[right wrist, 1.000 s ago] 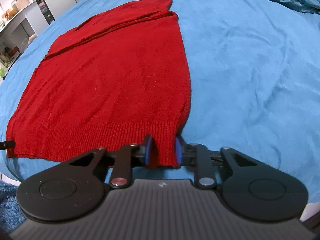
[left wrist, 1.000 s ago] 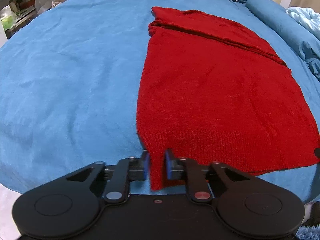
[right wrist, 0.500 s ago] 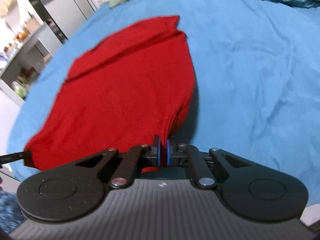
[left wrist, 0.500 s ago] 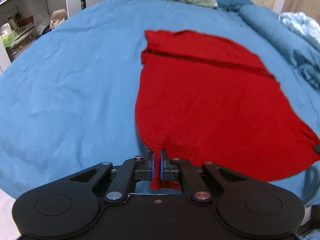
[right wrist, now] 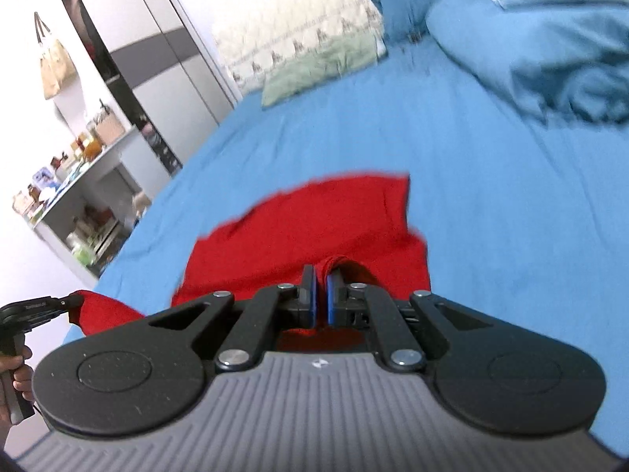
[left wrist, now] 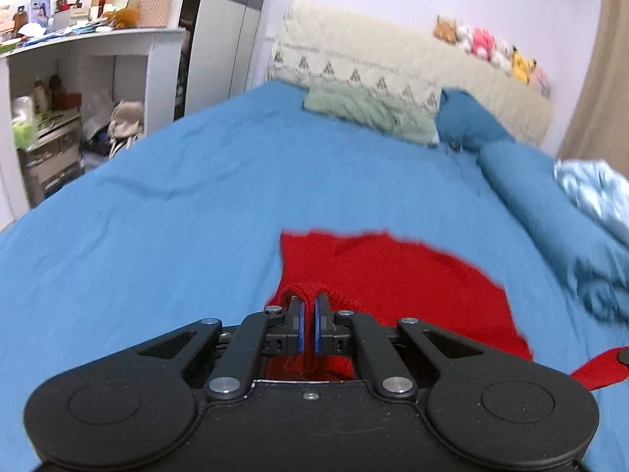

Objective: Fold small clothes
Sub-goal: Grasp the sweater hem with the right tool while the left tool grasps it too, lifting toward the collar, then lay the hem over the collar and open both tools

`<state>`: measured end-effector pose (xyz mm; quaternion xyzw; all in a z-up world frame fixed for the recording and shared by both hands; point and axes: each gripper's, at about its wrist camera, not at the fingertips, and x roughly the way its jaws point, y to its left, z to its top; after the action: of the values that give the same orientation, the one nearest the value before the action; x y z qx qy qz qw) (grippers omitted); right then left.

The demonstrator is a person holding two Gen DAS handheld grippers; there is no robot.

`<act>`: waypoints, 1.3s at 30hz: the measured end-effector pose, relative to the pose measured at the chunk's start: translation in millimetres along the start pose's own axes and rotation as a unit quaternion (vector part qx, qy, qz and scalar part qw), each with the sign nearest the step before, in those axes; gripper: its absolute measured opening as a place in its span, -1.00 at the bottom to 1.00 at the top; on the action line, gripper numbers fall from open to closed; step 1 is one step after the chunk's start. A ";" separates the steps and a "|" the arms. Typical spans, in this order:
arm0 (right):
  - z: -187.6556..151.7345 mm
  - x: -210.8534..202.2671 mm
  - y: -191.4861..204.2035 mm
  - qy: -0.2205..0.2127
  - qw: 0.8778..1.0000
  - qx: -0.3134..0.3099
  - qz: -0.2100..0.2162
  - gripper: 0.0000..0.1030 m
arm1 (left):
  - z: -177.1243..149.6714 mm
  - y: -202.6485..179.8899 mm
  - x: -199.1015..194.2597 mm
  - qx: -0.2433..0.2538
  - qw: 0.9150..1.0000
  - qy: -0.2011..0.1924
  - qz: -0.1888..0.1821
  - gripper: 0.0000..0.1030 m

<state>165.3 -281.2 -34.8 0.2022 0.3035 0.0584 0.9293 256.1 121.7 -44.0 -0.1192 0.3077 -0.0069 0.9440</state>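
A red knit sweater (left wrist: 393, 275) lies on the blue bed sheet (left wrist: 157, 216), its near hem lifted off the bed. My left gripper (left wrist: 308, 320) is shut on the hem's left corner, with red fabric bunched over the pads. My right gripper (right wrist: 321, 297) is shut on the hem's right corner of the sweater (right wrist: 314, 220). The left gripper also shows at the left edge of the right wrist view (right wrist: 72, 301), pinching its corner. The far part of the sweater still rests on the sheet.
A green pillow (left wrist: 369, 112), a blue pillow (left wrist: 468, 122) and a beige headboard cover with plush toys (left wrist: 495, 49) are at the far end. A rumpled blue duvet (right wrist: 550, 55) lies at the right. White shelves (left wrist: 78, 90) stand left of the bed.
Both grippers closed on the hem corners, then lifted and carried the hem up and forward toward the far end. The views tilted up, so less of the sweater shows.
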 end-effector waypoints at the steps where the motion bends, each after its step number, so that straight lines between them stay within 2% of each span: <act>1: 15.8 11.6 -0.4 -0.006 1.000 0.001 0.000 -0.61 | 11.6 -2.5 14.6 -0.001 1.000 -0.005 0.000 -0.91; 6: 85.2 98.7 -8.5 -0.020 1.000 0.014 -0.016 -0.61 | 61.7 -9.8 102.7 -0.019 1.000 -0.020 0.003 -0.91; 9: 108.2 163.7 -15.0 -0.015 0.999 0.010 -0.037 -0.61 | 75.6 -9.4 163.3 -0.034 0.999 -0.014 0.010 -0.91; 12: 109.8 231.5 -27.1 0.006 0.998 -0.005 -0.068 -0.61 | 66.0 -5.4 216.9 -0.041 0.999 0.004 0.028 -0.91; 16: 98.9 290.0 -52.4 0.027 0.996 0.008 -0.082 -0.61 | 51.0 7.3 261.0 -0.061 0.997 0.022 0.034 -0.91; 21: 103.0 332.3 -67.7 0.028 0.996 0.011 -0.088 -0.61 | 54.1 6.4 283.0 -0.072 0.997 0.021 0.036 -0.89; 23: 100.6 335.8 -76.0 0.031 0.995 0.017 -0.090 -0.53 | 56.3 8.6 282.4 -0.078 0.996 0.012 0.034 -0.82; 24: 101.2 338.1 -78.0 0.028 0.995 0.017 -0.093 -0.48 | 59.9 7.8 281.7 -0.078 0.996 0.007 0.033 -0.68; 25: 100.7 336.6 -76.9 0.027 0.995 0.016 -0.094 -0.27 | 63.1 5.5 280.7 -0.073 0.997 -0.001 0.038 -0.26; 26: 100.2 332.4 -76.5 0.019 0.995 0.014 -0.098 0.22 | 65.0 4.5 272.7 -0.061 0.997 -0.012 0.044 0.02; 27: 98.6 323.5 -73.7 0.000 0.994 0.005 -0.106 0.50 | 66.0 3.1 260.7 -0.043 0.997 -0.024 0.052 0.32; 28: 94.3 312.4 -68.0 -0.022 0.994 -0.009 -0.111 0.80 | 64.8 2.2 248.5 -0.028 0.997 -0.039 0.057 0.35; 30: 86.2 294.6 -56.9 -0.049 0.993 -0.050 -0.097 0.82 | 55.7 -1.9 229.8 0.001 0.998 -0.049 0.044 0.35; 32: 73.1 284.6 -48.4 -0.044 0.994 -0.076 -0.067 0.82 | 39.1 -7.8 216.7 0.042 0.998 -0.039 0.022 0.35; 35: 50.9 288.4 -38.2 0.006 0.993 -0.113 -0.021 0.82 | 7.5 -12.6 215.2 0.085 0.996 0.002 0.007 0.35; 37: 35.6 299.8 -33.9 0.040 0.989 -0.142 -0.023 0.79 | -11.4 -9.8 223.4 0.087 0.996 0.035 0.007 0.35; 39: 24.1 315.2 -38.9 0.074 0.986 -0.143 -0.042 0.79 | -26.0 -4.9 235.1 0.074 0.995 0.071 0.008 0.35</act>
<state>433.8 -252.1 -203.4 0.0495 0.3687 0.0766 0.9251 431.8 90.9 -199.5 -0.0452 0.3734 -0.0302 0.9261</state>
